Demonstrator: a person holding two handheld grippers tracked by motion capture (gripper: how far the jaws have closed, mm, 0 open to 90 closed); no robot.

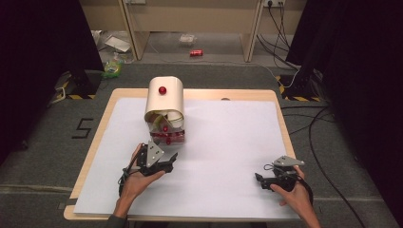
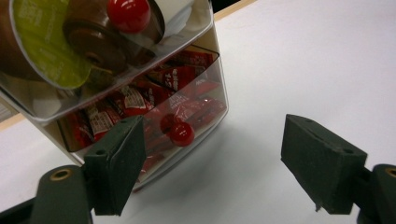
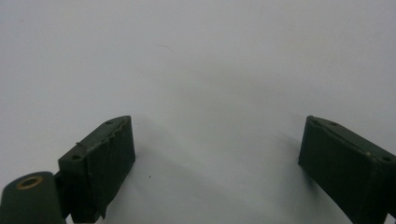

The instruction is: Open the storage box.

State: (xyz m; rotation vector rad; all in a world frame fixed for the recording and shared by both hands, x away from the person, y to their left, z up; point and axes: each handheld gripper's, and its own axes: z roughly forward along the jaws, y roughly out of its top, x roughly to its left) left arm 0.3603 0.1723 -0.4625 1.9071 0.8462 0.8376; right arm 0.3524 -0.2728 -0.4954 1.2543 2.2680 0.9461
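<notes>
got my left gripper (image 2: 212,163) just in front of the drawer box (image 2: 154,116), jaws wide open, empty; right gripper (image 3: 217,168) well off it, same

Upper tier of the clear drawer box (image 2: 205,56) cut off at the left gripper view's top edge, packet print illegible.

Both black grippers, left gripper (image 1: 164,164) and right gripper (image 1: 260,179), carry grey three-cornered plates and apparently brass-coloured pivot rivets.

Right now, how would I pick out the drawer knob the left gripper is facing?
Find the cream round-topped organizer on the white table cover. Its clear bottom drawer holds red sachets; the small red ball knob on that drawer's front sits lowest of three.
</notes>
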